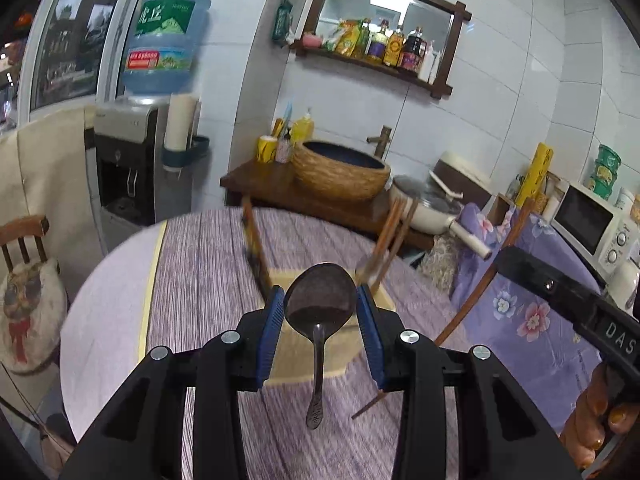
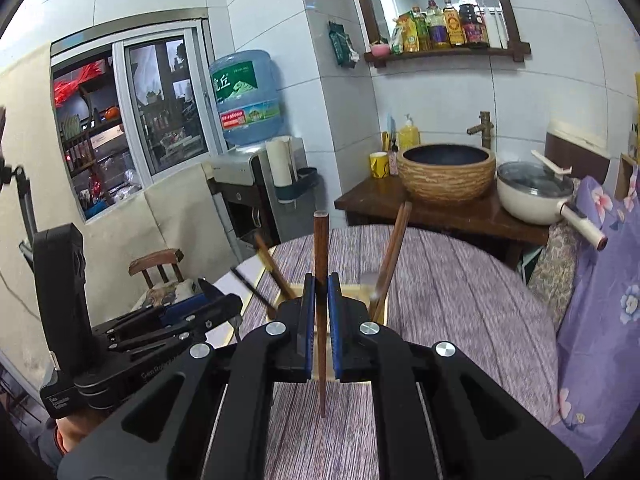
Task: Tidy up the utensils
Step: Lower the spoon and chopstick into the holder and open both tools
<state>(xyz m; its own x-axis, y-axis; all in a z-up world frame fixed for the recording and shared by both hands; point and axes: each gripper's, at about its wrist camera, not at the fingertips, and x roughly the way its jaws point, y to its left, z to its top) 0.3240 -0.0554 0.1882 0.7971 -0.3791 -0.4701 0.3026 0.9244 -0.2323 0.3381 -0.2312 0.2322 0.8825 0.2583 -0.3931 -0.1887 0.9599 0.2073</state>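
Your left gripper (image 1: 320, 312) pinched a metal spoon (image 1: 319, 308) by its bowl above the worktop (image 1: 200, 272); your right gripper (image 2: 319, 320), pressed together, clamped a chopstick (image 2: 320, 248) upright. Its casing read "DAS".

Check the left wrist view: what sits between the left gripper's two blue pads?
A metal spoon, bowl upward, handle hanging down, gripped across its bowl by the left gripper.

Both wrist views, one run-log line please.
left tool: grips spoon | right tool: grips chopstick | wooden holder: below
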